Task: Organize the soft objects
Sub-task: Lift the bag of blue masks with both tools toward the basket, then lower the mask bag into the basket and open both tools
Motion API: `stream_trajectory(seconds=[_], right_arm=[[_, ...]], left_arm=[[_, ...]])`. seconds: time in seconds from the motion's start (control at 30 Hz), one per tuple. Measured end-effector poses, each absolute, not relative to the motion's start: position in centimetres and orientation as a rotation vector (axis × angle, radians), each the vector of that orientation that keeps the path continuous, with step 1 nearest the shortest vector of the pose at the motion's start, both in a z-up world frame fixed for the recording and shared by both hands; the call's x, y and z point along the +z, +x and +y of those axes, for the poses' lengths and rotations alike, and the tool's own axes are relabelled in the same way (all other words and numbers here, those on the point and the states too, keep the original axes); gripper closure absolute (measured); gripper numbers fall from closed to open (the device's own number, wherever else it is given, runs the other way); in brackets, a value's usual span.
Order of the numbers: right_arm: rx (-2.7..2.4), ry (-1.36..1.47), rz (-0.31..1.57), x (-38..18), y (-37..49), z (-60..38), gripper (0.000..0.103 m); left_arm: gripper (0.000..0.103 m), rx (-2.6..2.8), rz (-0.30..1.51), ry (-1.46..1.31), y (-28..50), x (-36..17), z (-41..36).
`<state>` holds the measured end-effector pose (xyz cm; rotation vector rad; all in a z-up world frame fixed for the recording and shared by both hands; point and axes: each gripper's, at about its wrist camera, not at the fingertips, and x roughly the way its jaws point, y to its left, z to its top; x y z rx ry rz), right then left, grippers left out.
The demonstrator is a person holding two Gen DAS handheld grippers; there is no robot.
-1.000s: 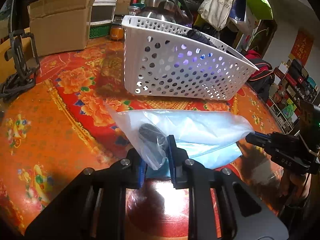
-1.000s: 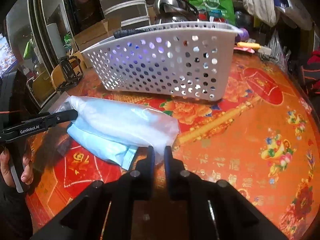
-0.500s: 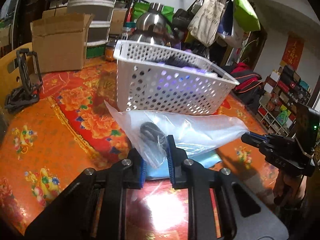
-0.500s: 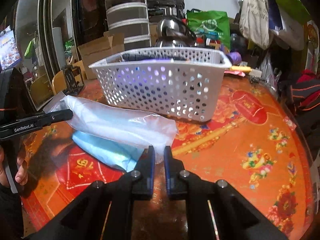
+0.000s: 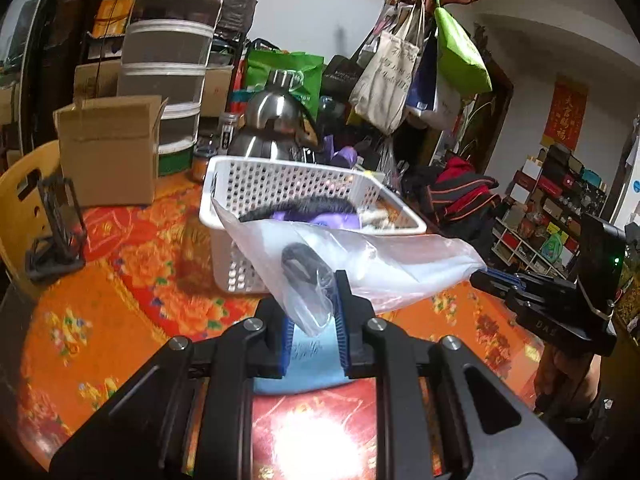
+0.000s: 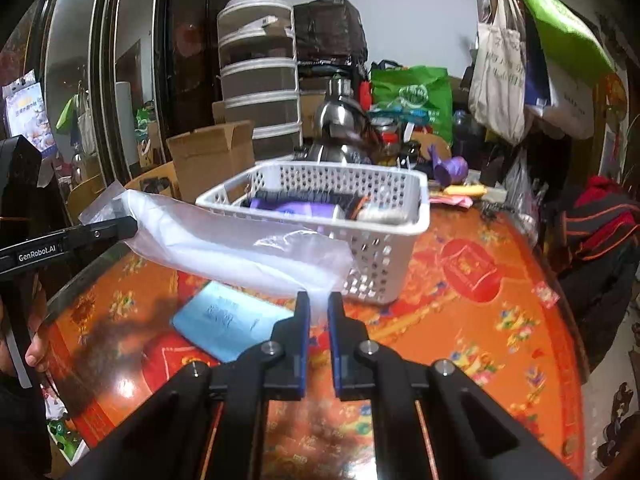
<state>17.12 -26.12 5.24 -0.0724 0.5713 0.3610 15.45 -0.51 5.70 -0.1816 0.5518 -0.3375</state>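
A clear plastic bag (image 5: pixel 376 256) hangs stretched in the air between both grippers, in front of the white perforated basket (image 5: pixel 240 184). My left gripper (image 5: pixel 311 312) is shut on one end of the plastic bag (image 6: pixel 240 248), and that gripper's tip shows in the right wrist view (image 6: pixel 124 228). My right gripper (image 6: pixel 319 308) is shut on the other end, its tip also visible from the left (image 5: pixel 482 278). A light blue flat packet (image 6: pixel 228 320) lies on the table below the bag. The basket (image 6: pixel 400 236) holds dark and purple soft items.
The round table (image 6: pixel 480 304) has an orange and red floral cover. A cardboard box (image 5: pixel 108 148), a steel kettle (image 5: pixel 272 120) and stacked drawers (image 5: pixel 168 56) stand behind the basket. A black stand (image 5: pixel 56 236) sits at the left edge. Tote bags (image 5: pixel 400 76) hang at the back.
Both grippers have risen, lifting the plastic bag off the table. The blue packet stayed on the table below. The basket's inside is now in view.
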Motion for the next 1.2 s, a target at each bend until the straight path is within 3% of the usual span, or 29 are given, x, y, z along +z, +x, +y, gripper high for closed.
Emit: stream_trajectory(seconds=[0.47, 0.9, 1.2], right_arm=[[0.273, -0.069, 0.565, 12.6, 28.5, -27.4, 0.096], [0.201, -0.115, 0.69, 7.9, 38.6, -26.8, 0.096], [0.19, -0.169, 0.745, 4.9, 40.1, -25.1, 0.096]], left_arm=[[0.087, -0.319, 0.618, -0.189, 29.5, 13.4, -2.7], [0.087, -0.228, 0.766, -0.168, 40.4, 8.8, -4.1], [0.087, -0.176, 0.823, -0.171, 42.5, 4.8, -3.3]])
